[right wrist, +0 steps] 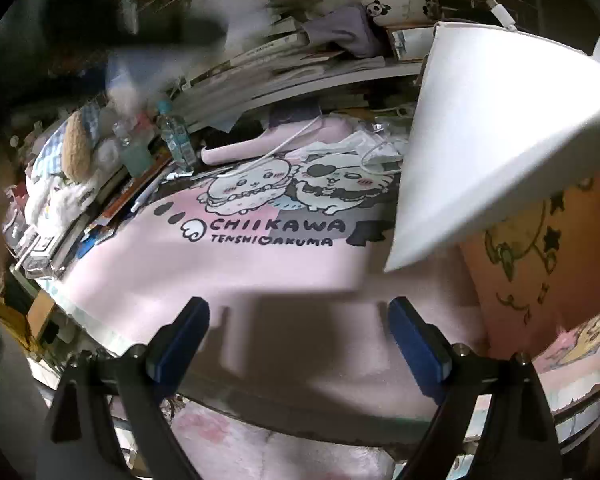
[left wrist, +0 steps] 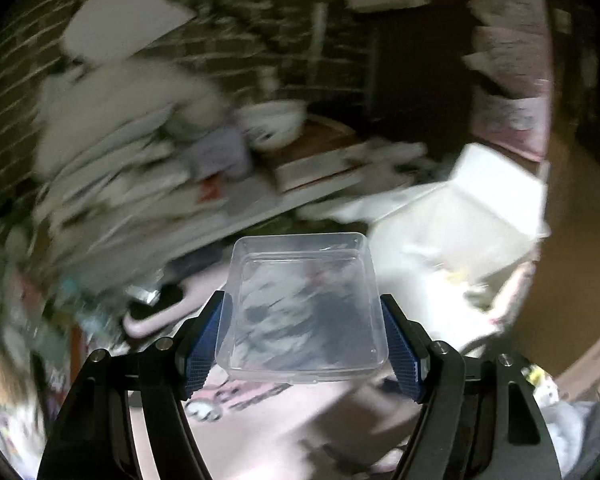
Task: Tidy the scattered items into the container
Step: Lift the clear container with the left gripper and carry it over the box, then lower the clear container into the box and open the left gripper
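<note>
The clear plastic container (left wrist: pixel 304 308) is up in the air, pinched by its two long sides between the blue pads of the left claw (left wrist: pixel 303 336), its open face turned toward the camera so the blurred clutter behind shows straight through its bottom. It looks empty — shallow, rectangular, rounded at the corners, with a thin rolled rim and no lid on it — and being thin and see-through it will likely flex if squeezed harder. So the tidying seems barely begun: the container is in hand but not set down, and nothing has gone into it as far as the views show. The right claw (right wrist: pixel 300 340) is spread wide with nothing between its pads, hanging over the pink Chiikawa mat (right wrist: pixel 260 264) on the counter. The part of the mat just ahead of it is bare; the loose things lie farther back — a white charging cable (right wrist: pixel 376 156) coiled on the printed characters, crumpled clear wrappers (right wrist: pixel 360 140) beside it, a water bottle (right wrist: pixel 176 136) at the mat's left edge, and a heap of books and papers (right wrist: pixel 284 60) along the rear under a panda bowl (right wrist: pixel 396 4). A large white box (right wrist: pixel 496 132) fills the right of that view, close to the lens. The left wrist view is heavily motion-blurred, so which of these items count as the scattered ones I can only guess; the cable and wrappers seem the nearest candidates. What is left, by my reading, is nearly everything: put the container down, then gather.
</note>
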`<state>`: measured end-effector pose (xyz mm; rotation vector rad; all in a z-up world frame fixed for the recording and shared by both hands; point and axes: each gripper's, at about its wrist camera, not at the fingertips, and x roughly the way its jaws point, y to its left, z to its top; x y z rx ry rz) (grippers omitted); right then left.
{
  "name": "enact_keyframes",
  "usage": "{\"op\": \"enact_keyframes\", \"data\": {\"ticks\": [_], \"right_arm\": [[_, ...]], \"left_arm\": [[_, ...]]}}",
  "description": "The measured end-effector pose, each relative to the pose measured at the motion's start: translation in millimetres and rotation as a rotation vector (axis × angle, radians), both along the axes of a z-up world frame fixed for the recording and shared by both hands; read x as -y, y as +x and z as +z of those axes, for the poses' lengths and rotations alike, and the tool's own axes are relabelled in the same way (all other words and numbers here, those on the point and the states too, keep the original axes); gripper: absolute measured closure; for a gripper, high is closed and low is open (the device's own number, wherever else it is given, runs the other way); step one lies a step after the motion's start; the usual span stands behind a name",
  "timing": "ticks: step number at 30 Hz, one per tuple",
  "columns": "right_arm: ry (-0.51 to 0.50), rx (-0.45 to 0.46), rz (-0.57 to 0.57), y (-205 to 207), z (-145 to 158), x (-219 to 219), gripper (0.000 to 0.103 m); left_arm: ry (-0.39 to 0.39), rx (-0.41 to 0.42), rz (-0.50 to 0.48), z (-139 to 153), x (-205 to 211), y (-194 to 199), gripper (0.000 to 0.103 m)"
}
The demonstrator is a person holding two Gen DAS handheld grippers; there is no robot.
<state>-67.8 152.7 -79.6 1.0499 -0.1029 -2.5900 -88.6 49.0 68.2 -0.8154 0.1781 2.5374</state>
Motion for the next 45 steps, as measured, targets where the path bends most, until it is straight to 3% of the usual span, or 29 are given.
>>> {"op": "enact_keyframes", "data": {"ticks": [7,14,20,24,37,39,41,45], "right_arm": [[-0.003,0.001,-0.008,2.9,-1.1,-1.4,0.014],[-0.024,-0.002,-0.014,5.7,-4.4,-3.2,0.014],[-0.052,-0.002,-0.016,7.4,-4.5,-7.4,0.013],[-0.061,-0.002,-0.012,7.7,-4.8,-8.7,0.013],[-0.089,0.005,-0.003,6.5,-4.5,-12.5,0.013],[-0.088,0.004,-0.002,6.4,-4.4,-12.7,0.013],[-0.091,0.004,-0.003,6.3,-4.4,-12.9,0.013],[-0.09,0.003,-0.003,6.7,-4.5,-12.2,0.013]], "left_arm": [[-0.099,-0.002,-0.146,31.1,-64.3,-0.8,0.033],[-0.167,0.127,-0.275,25.0,-124.2,-17.7,0.033],[-0.257,0.251,-0.329,10.1,-168.1,-33.9,0.033],[-0.286,0.309,-0.332,-0.5,-183.8,-44.0,0.033],[-0.355,0.383,-0.295,-25.0,-196.8,-62.5,0.032],[-0.358,0.378,-0.293,-25.4,-196.5,-62.4,0.026],[-0.365,0.352,-0.282,-24.0,-195.6,-61.2,0.014],[-0.35,0.295,-0.274,-15.2,-192.1,-53.9,0.013]]}}
